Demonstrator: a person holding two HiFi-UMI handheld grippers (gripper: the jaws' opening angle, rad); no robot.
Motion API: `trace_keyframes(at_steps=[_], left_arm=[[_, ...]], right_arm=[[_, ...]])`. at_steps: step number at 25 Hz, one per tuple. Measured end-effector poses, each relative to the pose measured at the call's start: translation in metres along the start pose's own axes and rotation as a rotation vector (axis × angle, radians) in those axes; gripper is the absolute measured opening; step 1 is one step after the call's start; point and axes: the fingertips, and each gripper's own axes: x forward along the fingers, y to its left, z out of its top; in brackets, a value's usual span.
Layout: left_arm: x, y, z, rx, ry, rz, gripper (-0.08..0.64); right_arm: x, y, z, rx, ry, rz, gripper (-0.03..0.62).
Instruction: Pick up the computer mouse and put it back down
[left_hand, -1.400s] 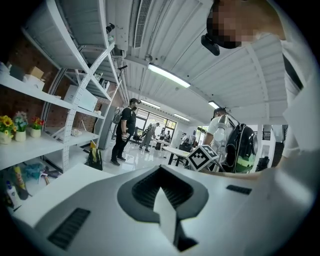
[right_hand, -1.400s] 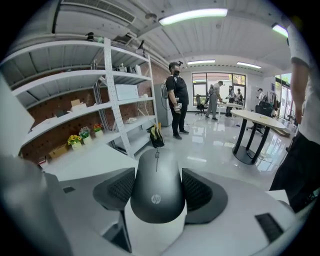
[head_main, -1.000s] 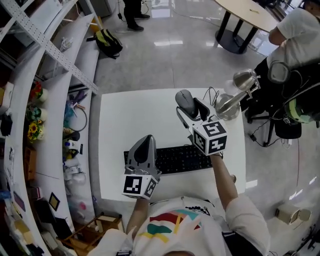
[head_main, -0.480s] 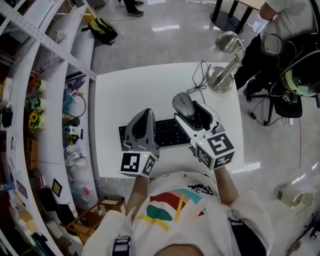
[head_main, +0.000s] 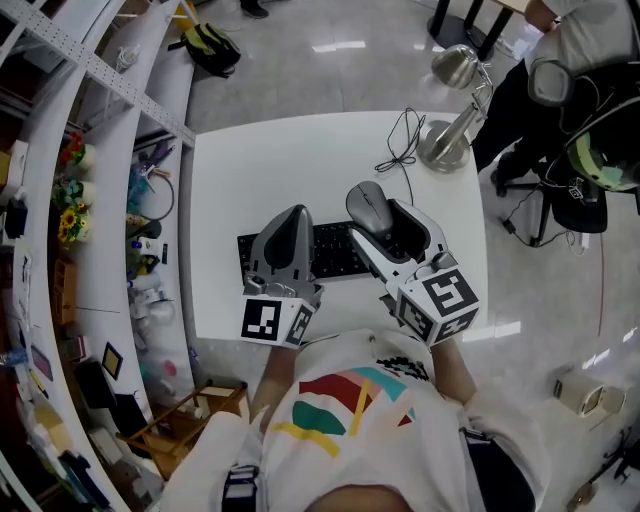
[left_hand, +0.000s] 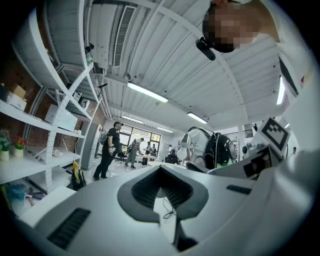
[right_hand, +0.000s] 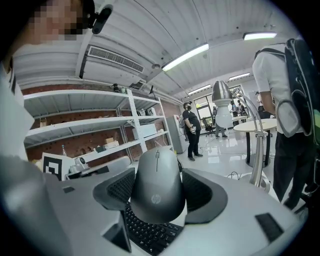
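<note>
Along the left, white shelving (head_main: 105, 215) crowded with small items. To its right, a white table (head_main: 280, 150), bare across its far left. At the table's far right corner, a metal lamp (head_main: 452, 98), round base on the tabletop. Near the middle of the table, a black keyboard (head_main: 335, 248), partly covered from above by both grippers.

Over the keyboard's left half, the left gripper (head_main: 291, 216): jaws drawn together to a narrow slit, nothing between them, touching nothing.

Over the keyboard's right end, the right gripper (head_main: 378, 214): jaws part open and clamped on the two flanks of the mouse (right_hand: 156, 186). Grey, set squarely between the dark ribbed pads (right_hand: 118, 188), wheel end pointing far and logo end near. Bulges above the pads and past their tips. Lifted clear of the table, with keyboard keys in sight beneath it in the right gripper view.

On the table near the lamp base, a thin black cable (head_main: 399, 150), looped, far of the mouse and apart from both sets of jaws.
</note>
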Motion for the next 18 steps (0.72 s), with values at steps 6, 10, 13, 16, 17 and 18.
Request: trace_keyframes(at_steps=[6, 10, 13, 16, 17, 18], left_arm=[[-0.002, 0.003, 0.003, -0.001, -0.008, 0.017, 0.044], [-0.005, 0.012, 0.001, 0.0, -0.007, 0.045, 0.044], [-0.014, 0.021, -0.004, -0.005, 0.002, 0.088, 0.043], [-0.029, 0.032, -0.012, -0.013, 0.011, 0.146, 0.043], [-0.036, 0.036, -0.015, -0.015, 0.015, 0.17, 0.044], [-0.045, 0.041, -0.019, -0.018, 0.02, 0.199, 0.043]], right_arm=[[0.0, 0.002, 0.001, -0.007, 0.005, 0.01, 0.304], [0.007, 0.003, -0.002, -0.013, 0.02, 0.024, 0.304], [0.011, 0.007, -0.01, -0.016, 0.04, 0.048, 0.304], [0.015, 0.015, -0.023, -0.031, 0.076, 0.088, 0.304], [0.016, 0.018, -0.029, -0.037, 0.092, 0.104, 0.304], [0.018, 0.022, -0.037, -0.041, 0.111, 0.123, 0.304]])
